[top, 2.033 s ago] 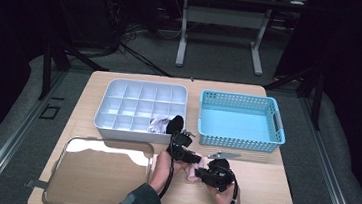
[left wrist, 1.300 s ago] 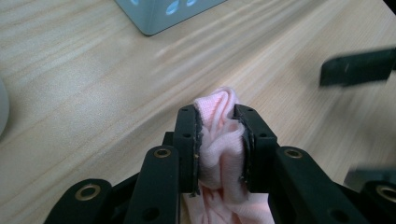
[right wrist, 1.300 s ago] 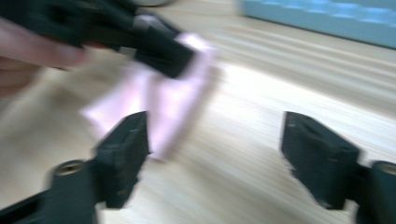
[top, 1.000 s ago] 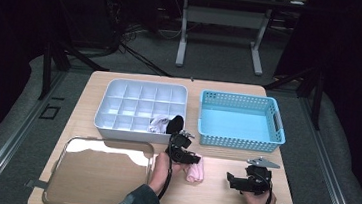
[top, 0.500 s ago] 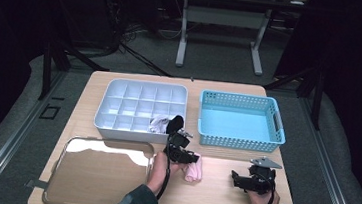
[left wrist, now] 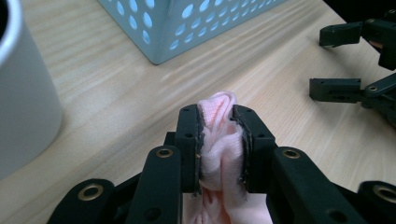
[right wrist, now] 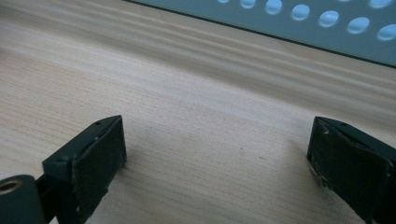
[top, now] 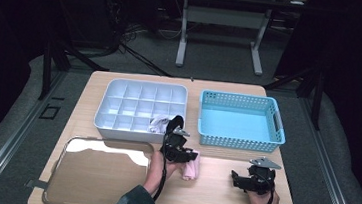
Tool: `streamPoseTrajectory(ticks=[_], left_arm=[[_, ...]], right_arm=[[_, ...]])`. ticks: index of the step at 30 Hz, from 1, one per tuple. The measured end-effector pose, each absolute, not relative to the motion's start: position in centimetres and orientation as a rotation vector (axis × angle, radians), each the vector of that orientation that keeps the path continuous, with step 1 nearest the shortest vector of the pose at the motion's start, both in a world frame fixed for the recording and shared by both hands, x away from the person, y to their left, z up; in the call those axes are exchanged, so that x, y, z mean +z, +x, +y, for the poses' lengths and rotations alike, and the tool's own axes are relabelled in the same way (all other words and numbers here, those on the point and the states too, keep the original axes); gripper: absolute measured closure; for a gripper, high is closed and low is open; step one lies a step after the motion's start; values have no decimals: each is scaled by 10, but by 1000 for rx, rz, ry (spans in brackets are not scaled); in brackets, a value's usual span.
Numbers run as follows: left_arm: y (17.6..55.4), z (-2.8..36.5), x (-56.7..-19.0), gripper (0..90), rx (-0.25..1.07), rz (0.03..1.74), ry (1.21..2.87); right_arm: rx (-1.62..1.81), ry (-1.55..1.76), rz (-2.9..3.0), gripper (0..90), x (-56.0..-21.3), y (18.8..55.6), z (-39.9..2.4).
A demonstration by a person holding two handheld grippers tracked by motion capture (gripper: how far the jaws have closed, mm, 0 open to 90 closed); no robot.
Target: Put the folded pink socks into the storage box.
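Observation:
A bunched pink cloth (left wrist: 219,140) is pinched between the jaws of my left gripper (left wrist: 219,126), which is shut on it low over the wooden table. From above, the pink cloth (top: 191,169) lies just right of that left gripper (top: 184,156), in front of the white tray. My right gripper (right wrist: 215,154) stands open with nothing but bare wood between its jaws. It rests near the table's front right (top: 239,180), apart from the cloth, and appears again at the right of the left gripper view (left wrist: 355,60).
A white compartment tray (top: 117,121) at the back left holds a whitish cloth (top: 156,125) in a front cell. The blue perforated basket (top: 238,137) stands at the back right. A shiny metal tray (top: 96,174) lies at the front left.
My right gripper drew away from the pink cloth to the front right of the table and settled there. The left gripper stayed put, still shut on the cloth.

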State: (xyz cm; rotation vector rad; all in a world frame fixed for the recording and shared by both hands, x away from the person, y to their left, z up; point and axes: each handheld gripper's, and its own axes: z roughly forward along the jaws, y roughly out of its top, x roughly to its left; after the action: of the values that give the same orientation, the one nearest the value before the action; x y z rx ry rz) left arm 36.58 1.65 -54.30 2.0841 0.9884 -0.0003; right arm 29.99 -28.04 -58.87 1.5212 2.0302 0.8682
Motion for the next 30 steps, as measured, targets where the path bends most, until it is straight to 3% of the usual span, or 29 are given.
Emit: streamPoseTrajectory(ticks=[30], left_arm=[[350,76,-513,729,206,995,1964]], right_arm=[[870,1519,2028,51,-589,299,-280]])
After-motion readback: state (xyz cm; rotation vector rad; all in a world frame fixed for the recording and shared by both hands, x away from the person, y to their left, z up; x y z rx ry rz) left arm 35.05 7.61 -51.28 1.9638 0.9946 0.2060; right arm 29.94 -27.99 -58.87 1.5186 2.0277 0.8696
